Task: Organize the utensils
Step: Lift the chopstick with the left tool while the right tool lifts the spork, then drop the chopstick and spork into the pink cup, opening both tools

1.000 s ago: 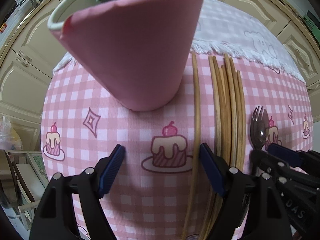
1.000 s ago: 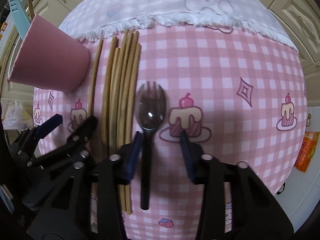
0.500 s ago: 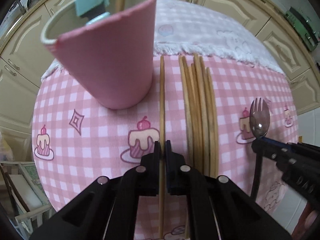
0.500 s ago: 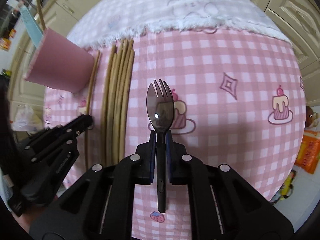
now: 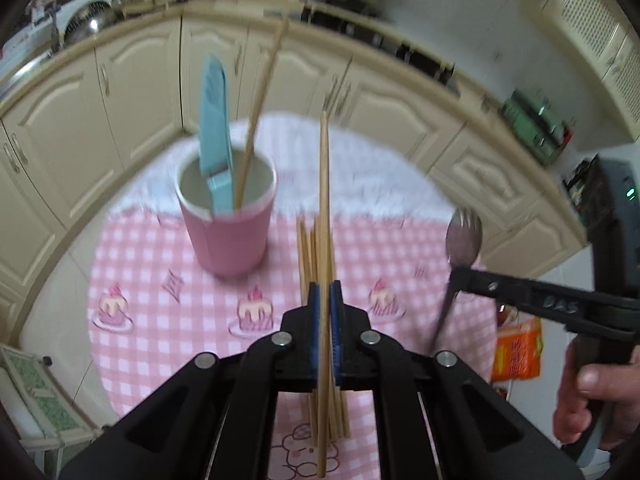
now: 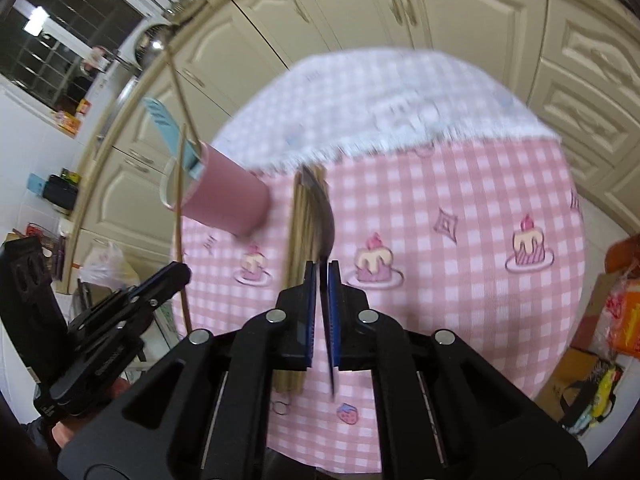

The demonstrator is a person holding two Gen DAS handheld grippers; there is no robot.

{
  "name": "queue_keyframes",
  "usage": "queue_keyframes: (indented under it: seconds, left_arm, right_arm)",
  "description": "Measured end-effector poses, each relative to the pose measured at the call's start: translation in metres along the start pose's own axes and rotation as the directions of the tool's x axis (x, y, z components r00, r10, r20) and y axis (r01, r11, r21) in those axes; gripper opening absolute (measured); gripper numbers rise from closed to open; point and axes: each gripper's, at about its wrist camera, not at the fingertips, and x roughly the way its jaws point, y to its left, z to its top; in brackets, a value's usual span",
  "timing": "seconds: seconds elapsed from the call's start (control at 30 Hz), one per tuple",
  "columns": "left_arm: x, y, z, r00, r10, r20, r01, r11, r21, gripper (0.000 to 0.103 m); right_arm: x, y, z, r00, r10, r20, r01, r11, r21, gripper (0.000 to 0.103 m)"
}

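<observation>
My left gripper [image 5: 324,292] is shut on a single wooden chopstick [image 5: 323,200] and holds it raised above the table, tip pointing away. A pink cup [image 5: 228,236] stands to its left with a blue utensil [image 5: 216,136] and one chopstick [image 5: 260,108] in it. Several chopsticks [image 5: 312,248] lie in a bundle on the pink checked cloth. My right gripper [image 6: 322,276] is shut on a dark spork [image 6: 324,216], lifted off the table and turned edge-on. The spork [image 5: 464,236] and right gripper [image 5: 460,274] show at right in the left wrist view. The cup [image 6: 228,204] shows at left in the right wrist view.
The round table [image 6: 460,208] carries a pink checked cloth with a white fringed cloth [image 6: 380,96] at the far side. Cream kitchen cabinets [image 5: 120,100] curve behind. Orange bags [image 5: 520,344] lie on the floor at right.
Both grippers have lifted well above the table with their utensils held; the views now tilt up toward the cabinets. The spork has rotated edge-on.
</observation>
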Motion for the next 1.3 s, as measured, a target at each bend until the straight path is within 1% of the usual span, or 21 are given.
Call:
queue_keyframes:
  seconds: [0.07,0.1,0.17,0.27,0.43,0.47,0.53,0.6,0.63,0.67,0.7,0.83,0.9,0.97,1.0,1.07,1.1,1.13,1.2,1.23,1.3]
  left_arm:
    - [-0.020,0.002,0.009,0.999,-0.006,0.054,0.007,1.000,-0.014,0.004]
    - [-0.021,-0.001,0.015,0.998,-0.007,0.066,0.008,1.000,-0.019,0.004]
    - [-0.024,0.000,0.024,0.997,-0.003,0.081,0.005,1.000,-0.023,0.004]
    - [-0.026,-0.002,0.029,0.996,0.007,0.085,-0.006,1.000,-0.009,0.004]
    - [-0.027,0.002,0.023,0.997,0.013,0.077,-0.011,1.000,-0.022,0.004]
    - [-0.026,0.004,0.021,0.997,0.016,0.074,-0.014,1.000,-0.026,0.004]
    - [-0.025,0.006,0.017,0.998,0.022,0.066,-0.020,0.999,-0.033,0.004]
    - [-0.023,0.009,0.014,0.998,0.027,0.060,-0.024,0.999,-0.037,0.004]
    - [-0.023,0.010,0.012,0.998,0.030,0.059,-0.028,0.999,-0.038,0.004]
    - [-0.023,0.011,0.011,0.998,0.034,0.058,-0.031,0.999,-0.038,0.004]
    - [-0.023,0.013,0.009,0.998,0.040,0.055,-0.037,0.998,-0.042,0.004]
    - [-0.026,0.024,0.003,0.997,0.062,0.048,-0.058,0.996,-0.068,0.004]
    - [-0.028,0.028,-0.001,0.996,0.074,0.044,-0.070,0.995,-0.075,0.004]
    - [-0.031,0.033,-0.004,0.996,0.085,0.041,-0.081,0.993,-0.084,0.004]
    - [-0.032,0.036,-0.007,0.995,0.092,0.041,-0.088,0.992,-0.090,0.004]
    - [-0.034,0.038,-0.013,0.993,0.113,0.043,-0.108,0.990,-0.096,0.004]
    - [-0.035,0.039,-0.015,0.992,0.122,0.043,-0.117,0.988,-0.102,0.004]
    - [-0.036,0.041,-0.018,0.990,0.134,0.043,-0.128,0.985,-0.115,0.004]
    - [-0.041,0.044,-0.025,0.986,0.159,0.050,-0.150,0.976,-0.155,0.004]
    - [-0.043,0.044,-0.028,0.984,0.171,0.051,-0.159,0.972,-0.175,0.004]
    - [-0.044,0.047,-0.036,0.980,0.192,0.048,-0.178,0.960,-0.214,0.004]
  right_arm:
    - [-0.006,0.005,0.004,1.000,0.005,0.007,-0.004,1.000,-0.026,0.006]
    - [-0.003,0.009,0.007,1.000,-0.015,0.006,0.016,0.999,-0.044,0.006]
    - [0.008,0.009,0.009,1.000,-0.022,-0.008,0.021,0.999,-0.042,0.006]
    - [0.023,0.009,0.005,0.998,-0.044,-0.048,0.042,0.998,-0.037,0.006]
    - [0.032,0.006,-0.007,0.995,-0.055,-0.080,0.052,0.998,-0.037,0.006]
    - [0.035,0.005,-0.009,0.994,-0.058,-0.094,0.055,0.998,-0.037,0.006]
    - [0.045,0.002,-0.014,0.986,-0.079,-0.150,0.075,0.997,-0.032,0.007]
    - [0.058,-0.001,-0.019,0.975,-0.087,-0.204,0.083,0.996,-0.028,0.015]
    - [0.062,-0.001,-0.022,0.973,-0.090,-0.214,0.085,0.996,-0.034,0.031]
    - [0.066,0.001,-0.025,0.971,-0.099,-0.220,0.089,0.995,-0.052,0.057]
    - [0.072,0.005,-0.029,0.969,-0.107,-0.221,0.089,0.992,-0.092,0.061]
    - [0.088,0.021,-0.038,0.963,-0.122,-0.240,0.065,0.970,-0.234,0.061]
    - [0.094,0.032,-0.041,0.963,-0.140,-0.231,0.055,0.939,-0.340,0.058]
    - [0.102,0.049,-0.044,0.960,-0.158,-0.230,0.026,0.871,-0.490,0.053]
    - [0.104,0.055,-0.044,0.960,-0.165,-0.226,0.016,0.839,-0.544,0.053]
    - [0.113,0.071,-0.048,0.957,-0.175,-0.233,-0.030,0.737,-0.675,0.051]
    - [0.117,0.077,-0.049,0.953,-0.185,-0.239,-0.048,0.689,-0.723,0.047]
    - [0.124,0.082,-0.052,0.948,-0.197,-0.250,-0.073,0.630,-0.773,0.044]
    - [0.134,0.090,-0.055,0.941,-0.213,-0.262,-0.110,0.542,-0.833,0.040]
    - [0.138,0.094,-0.057,0.937,-0.222,-0.268,-0.130,0.491,-0.861,0.038]
    - [0.146,0.098,-0.062,0.926,-0.243,-0.288,-0.176,0.396,-0.901,0.036]
